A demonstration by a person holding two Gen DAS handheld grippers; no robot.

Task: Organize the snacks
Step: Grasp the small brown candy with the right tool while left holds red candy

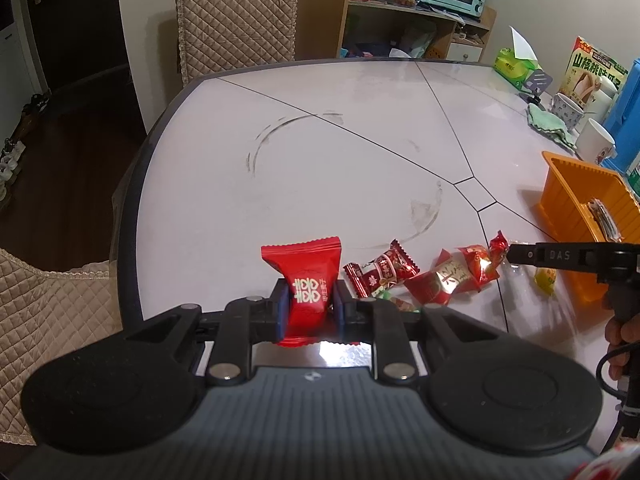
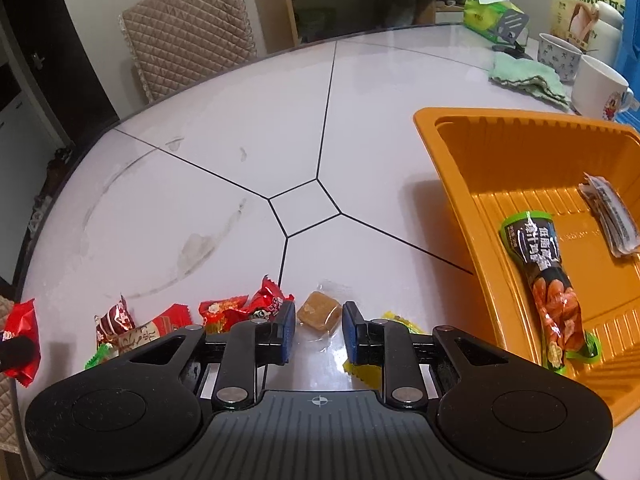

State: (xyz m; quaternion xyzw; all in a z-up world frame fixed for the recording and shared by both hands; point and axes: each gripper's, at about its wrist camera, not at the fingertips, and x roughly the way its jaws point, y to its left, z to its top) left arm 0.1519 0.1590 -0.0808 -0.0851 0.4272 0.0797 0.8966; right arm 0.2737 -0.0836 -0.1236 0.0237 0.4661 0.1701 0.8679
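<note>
My left gripper (image 1: pixel 308 300) is shut on a red candy packet (image 1: pixel 302 268) with white characters, held just above the white table near its front edge. That packet (image 2: pixel 22 340) shows at the far left of the right wrist view. My right gripper (image 2: pixel 319 320) is down at the table with its blue pads against both sides of a brown cube candy (image 2: pixel 318 314) in clear wrap. Seen from the side, the right gripper (image 1: pixel 514 254) reaches in from the right. An orange tray (image 2: pixel 452 168) stands to its right and holds a sausage snack (image 2: pixel 548 280) and a folded packet (image 2: pixel 612 216).
Several red wrapped candies (image 1: pixel 384 272) lie in a row between the two grippers. A yellow candy (image 2: pixel 396 318) lies under the right finger. Mugs (image 2: pixel 596 84), a green cloth (image 2: pixel 528 78), a tissue pack (image 2: pixel 484 16) and a snack box (image 2: pixel 584 4) crowd the far right. Quilted chairs (image 1: pixel 236 12) stand at the table's edge.
</note>
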